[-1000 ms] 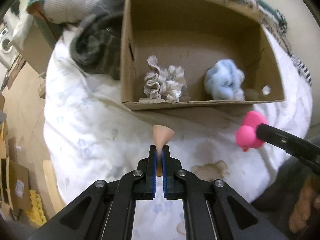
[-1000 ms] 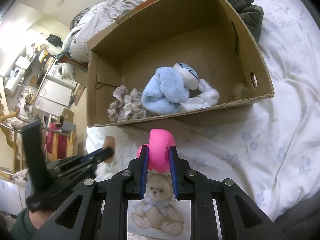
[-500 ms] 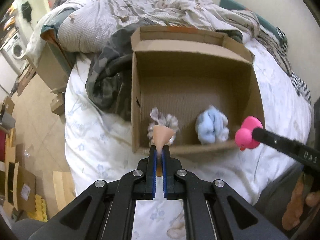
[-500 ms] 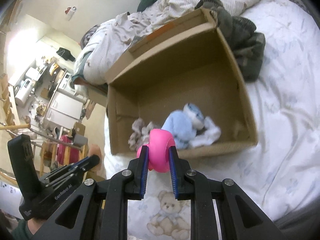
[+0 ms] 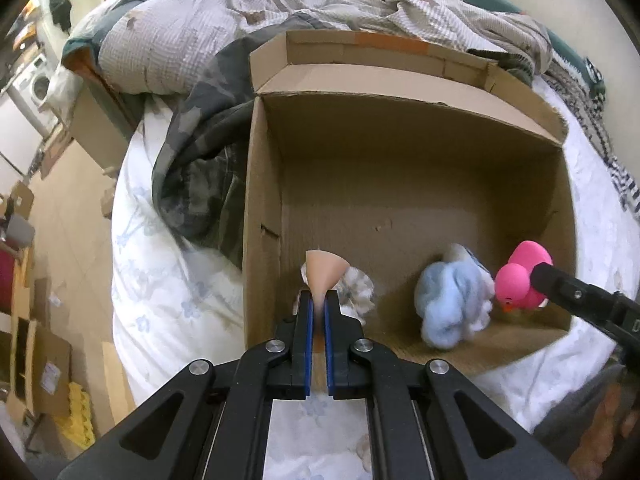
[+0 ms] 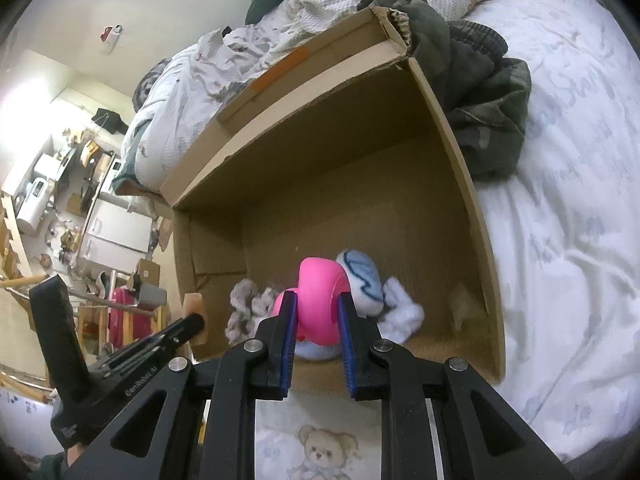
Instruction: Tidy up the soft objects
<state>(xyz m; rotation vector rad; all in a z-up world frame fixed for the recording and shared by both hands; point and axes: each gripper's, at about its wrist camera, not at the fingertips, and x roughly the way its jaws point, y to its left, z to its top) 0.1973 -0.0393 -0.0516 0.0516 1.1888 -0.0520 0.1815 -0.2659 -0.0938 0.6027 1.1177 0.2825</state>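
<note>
So both claws are loaded up over the cardboard box [image 5: 400,184] that's sitting open on the bed [image 6: 560,240]. The left claw [image 5: 316,300] is clamped on a peach-colored funnel-shaped soft thing [image 5: 325,270], wide end pointing away from the camera, held above the box's near left corner. The right claw [image 6: 316,316] is squeezed around a pink rubber duck [image 6: 320,300], and from the left wrist view the duck [image 5: 522,280] hangs just inside the box's right wall, beak pointing down. Down on the box floor there's a light blue and white plush [image 5: 452,304] near the front, right beside the duck, and a gray-white scrunchie-looking fabric bundle [image 6: 248,308] to its left, partly hidden behind the funnel thing. A dark camo-ish garment [image 5: 196,176] is bunched up against the outside of the box's left wall, and a rumpled quilt [image 5: 200,28] is piled behind the box.
</note>
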